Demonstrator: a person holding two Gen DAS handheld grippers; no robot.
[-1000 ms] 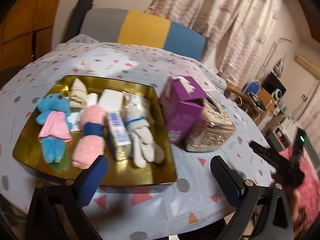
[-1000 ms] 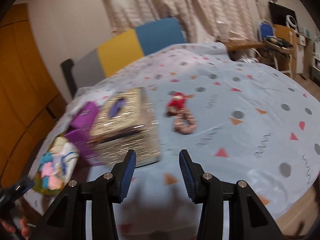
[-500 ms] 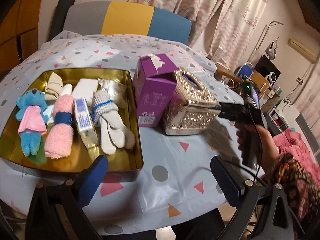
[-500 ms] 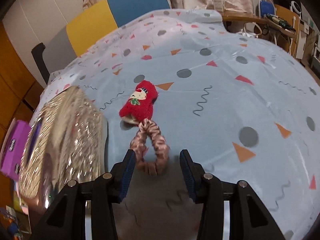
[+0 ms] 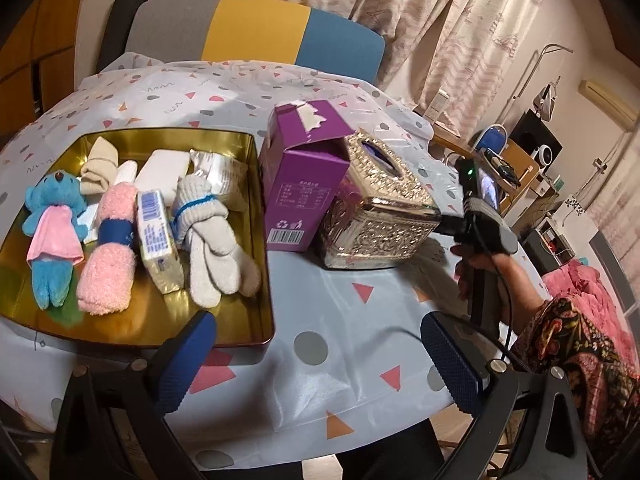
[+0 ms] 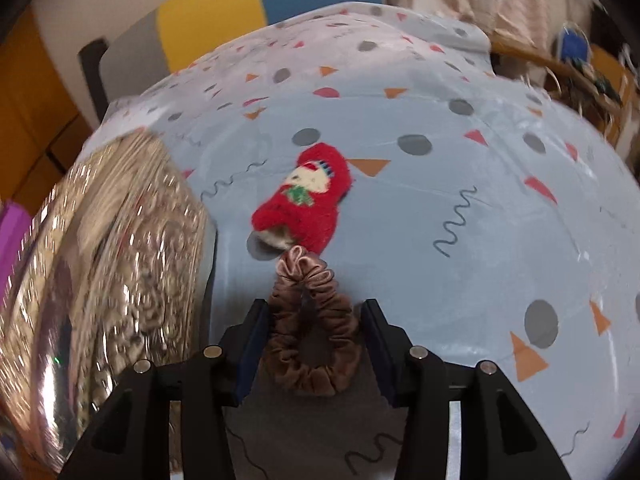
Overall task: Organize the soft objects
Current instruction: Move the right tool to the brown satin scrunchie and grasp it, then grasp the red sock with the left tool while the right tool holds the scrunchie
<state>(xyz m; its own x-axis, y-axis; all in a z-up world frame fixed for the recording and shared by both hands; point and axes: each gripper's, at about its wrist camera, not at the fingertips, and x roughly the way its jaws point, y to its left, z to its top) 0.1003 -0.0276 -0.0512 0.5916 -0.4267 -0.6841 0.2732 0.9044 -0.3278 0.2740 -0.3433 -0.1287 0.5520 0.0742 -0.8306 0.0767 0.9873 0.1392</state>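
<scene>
Brown satin scrunchie [image 6: 310, 332] lies flat on the surface [image 6: 460, 208] at lower centre of the right wrist frame, bracketed by the right gripper [image 6: 312, 344]. Its fingers [image 6: 252, 344] stand apart on either side of the loop, just beside the fabric, not pressing it; released, nothing gripped. Judgement: this straddling pose sets up a pinch across the ring's width, the likeliest way to lift something so limp.

Red plush mitten [image 6: 308, 200] with a stitched face lies directly above the scrunchie in frame, its cuff touching the scrunchie's far end. Judgement: a sloppy close could drag the mitten along.

Silver embossed tissue box [image 5: 380, 216] fills the left of the right wrist frame, blurred. In the left wrist frame it sits centre, touching the purple carton [image 5: 304, 184].

Gold tray [image 5: 240, 328] occupies the left half of the left wrist frame; presumably the collection point, since soft items are already laid side by side in it.

Left gripper [image 5: 316, 364] hovers over the near edge of the surface, fingers [image 5: 184, 360] wide apart, empty; likely idle.

Counts:
- loose soft items on surface: 2 (scrunchie, mitten)
- blue plush toy [image 5: 52, 232]: 1
- pink rolled towel [image 5: 110, 256]: 1
- tissue pack [image 5: 158, 236]: 1
- white sock bundle [image 5: 212, 248]: 1
- further pale items at tray's far end: count unclear
- boxes: 2
</scene>
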